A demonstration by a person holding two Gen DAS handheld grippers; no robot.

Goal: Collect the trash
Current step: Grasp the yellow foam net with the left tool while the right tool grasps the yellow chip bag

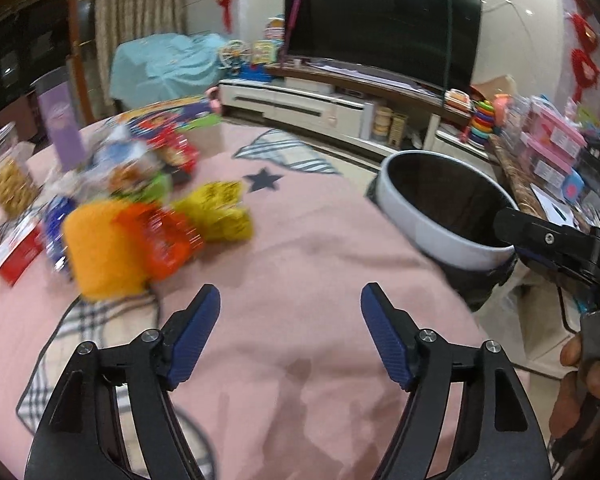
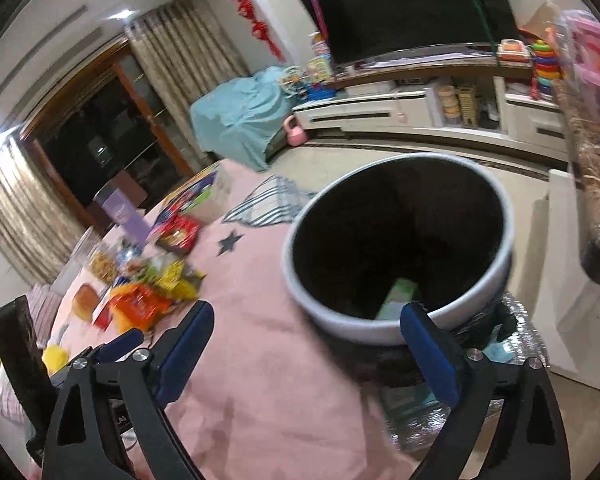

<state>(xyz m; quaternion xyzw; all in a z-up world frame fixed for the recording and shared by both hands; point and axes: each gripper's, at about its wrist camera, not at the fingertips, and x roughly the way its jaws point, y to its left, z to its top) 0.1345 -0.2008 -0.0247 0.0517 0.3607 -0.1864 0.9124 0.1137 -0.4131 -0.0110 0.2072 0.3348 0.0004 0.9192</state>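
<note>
Wrappers (image 1: 156, 236) litter the bench's (image 1: 320, 248) far left. Both the left claw (image 1: 291, 336) and right claw (image 2: 308, 356) are released, empty. Next, probably: grasp one wrapper and carry it right to the bin (image 2: 396, 324).

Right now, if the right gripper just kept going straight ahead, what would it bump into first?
Most likely the white bin: the right gripper, open and empty, points at its near rim, just past the pink tablecloth. Depth is hard to judge, so it might skim over the rim into the dark opening.

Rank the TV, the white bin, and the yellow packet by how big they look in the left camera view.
1. TV, largest, though it stands farthest away.
2. White bin, somewhat smaller.
3. Yellow packet, clearly smallest, blurred.
</note>
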